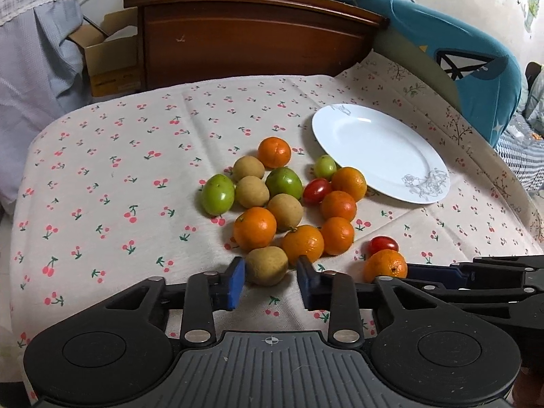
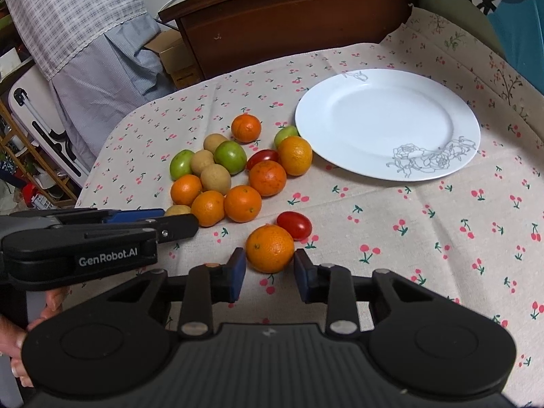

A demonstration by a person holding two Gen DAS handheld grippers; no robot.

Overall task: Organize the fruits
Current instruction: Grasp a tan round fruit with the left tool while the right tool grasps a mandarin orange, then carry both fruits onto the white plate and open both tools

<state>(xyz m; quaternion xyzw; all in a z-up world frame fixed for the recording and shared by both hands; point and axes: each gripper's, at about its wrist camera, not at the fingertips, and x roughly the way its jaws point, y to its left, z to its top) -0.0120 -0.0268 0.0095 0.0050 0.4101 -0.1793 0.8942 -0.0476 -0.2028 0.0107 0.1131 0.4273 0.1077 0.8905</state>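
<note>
On the cherry-print cloth point(image 1: 102, 170) lies a heap of small oranges, green fruits, tan round fruits and red cherry tomatoes point(image 1: 316, 190), just left of a bare white plate point(image 1: 374, 149) point(image 2: 384, 122). My left gripper point(image 1: 270, 268) is shut on the nearest tan fruit point(image 1: 267, 267), which rests on the cloth at the heap's near edge. My right gripper point(image 2: 270, 258) is shut on a lone orange point(image 2: 269, 248) point(image 1: 386, 265) on the cloth, with a red tomato point(image 2: 294, 225) right behind it. In the right wrist view the left gripper point(image 2: 176, 222) comes in from the left.
A dark wooden headboard point(image 1: 251, 34) and an open cardboard box point(image 1: 108, 57) stand beyond the cloth's far edge. A teal cushion point(image 1: 469, 61) rises at the back right. A person's hand point(image 2: 20, 340) holds the left gripper's handle.
</note>
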